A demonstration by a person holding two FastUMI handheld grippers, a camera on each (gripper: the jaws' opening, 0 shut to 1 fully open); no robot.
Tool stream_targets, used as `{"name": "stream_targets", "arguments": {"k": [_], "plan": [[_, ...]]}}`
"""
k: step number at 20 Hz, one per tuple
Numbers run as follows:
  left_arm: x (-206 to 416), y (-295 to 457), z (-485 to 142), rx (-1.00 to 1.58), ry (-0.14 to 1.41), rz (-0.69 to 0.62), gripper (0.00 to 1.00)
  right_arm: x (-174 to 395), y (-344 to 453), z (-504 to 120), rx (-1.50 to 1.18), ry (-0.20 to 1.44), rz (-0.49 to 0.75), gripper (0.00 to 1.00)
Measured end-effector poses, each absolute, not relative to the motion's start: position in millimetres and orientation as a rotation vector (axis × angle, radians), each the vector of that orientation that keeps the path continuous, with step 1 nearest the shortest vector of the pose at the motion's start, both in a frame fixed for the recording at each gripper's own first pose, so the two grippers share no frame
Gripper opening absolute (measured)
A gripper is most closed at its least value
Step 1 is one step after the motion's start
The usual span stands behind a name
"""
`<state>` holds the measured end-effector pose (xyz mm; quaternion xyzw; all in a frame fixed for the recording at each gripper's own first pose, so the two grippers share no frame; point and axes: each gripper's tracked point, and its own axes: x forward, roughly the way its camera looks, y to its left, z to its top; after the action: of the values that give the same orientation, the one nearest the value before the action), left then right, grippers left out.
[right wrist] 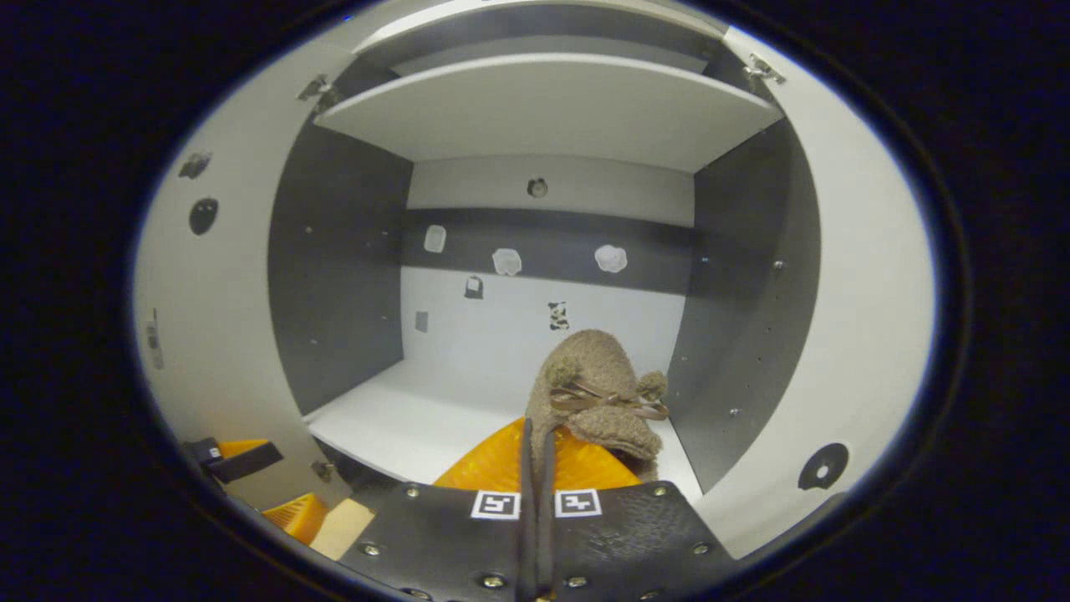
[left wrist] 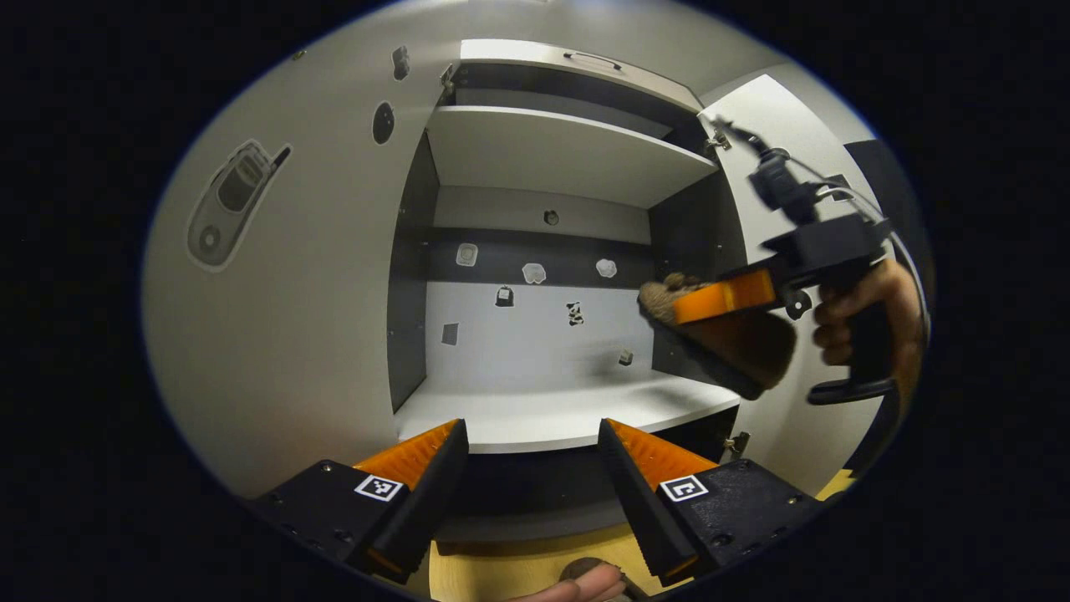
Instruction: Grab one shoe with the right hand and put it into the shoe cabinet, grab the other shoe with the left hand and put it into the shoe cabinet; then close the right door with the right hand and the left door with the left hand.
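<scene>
1 fuzzy brown slipper [right wrist: 598, 393] hangs inside the open grey-and-white shoe cabinet [right wrist: 351, 259], above its lower shelf, pinched by the right tongs [right wrist: 535, 468]. Left tongs [left wrist: 528, 468] gape empty before the cabinet's 2 open doors.

Even, soft light; sharp focus centrally, strong fisheye bending at edges.
</scene>
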<state>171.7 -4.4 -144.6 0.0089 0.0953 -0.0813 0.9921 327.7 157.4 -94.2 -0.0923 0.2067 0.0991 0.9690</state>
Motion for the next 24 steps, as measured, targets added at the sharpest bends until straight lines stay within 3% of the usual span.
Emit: {"name": "stream_targets", "arguments": {"k": [5,13,15,16,21,22,23,24], "plan": [[174.5,2.9,-145.0,0.028,0.19,-0.152,0.94,373.0,143.4,-137.7,-0.269,0.494,0.132,0.01],[177.7,-0.2,-153.9,0.009,0.226,-0.155,0.95,426.4,125.7,-142.1,-0.444,0.466,0.106,0.01],[177.7,-0.8,-157.7,0.0,0.241,-0.153,0.95,434.6,119.2,-145.9,-0.469,0.463,0.087,0.01],[178.1,-0.9,-159.4,0.001,0.246,-0.15,0.95,434.5,121.9,-149.7,-0.469,0.47,0.104,0.07],[175.8,-5.5,-160.2,-0.006,0.254,-0.157,0.95,429.2,129.1,-158.9,-0.404,0.5,0.136,0.07],[174.1,-6.6,-159.1,-0.007,0.252,-0.159,0.95,424.9,131.7,-161.6,-0.385,0.52,0.152,0.23],[173.2,-7.0,-157.7,-0.009,0.248,-0.159,0.95,418.2,136.4,-162.3,-0.344,0.528,0.167,0.24],[172.5,-8.1,-156.4,-0.011,0.245,-0.159,0.95,415.8,144.2,-163.7,-0.292,0.53,0.194,0.36]]}}
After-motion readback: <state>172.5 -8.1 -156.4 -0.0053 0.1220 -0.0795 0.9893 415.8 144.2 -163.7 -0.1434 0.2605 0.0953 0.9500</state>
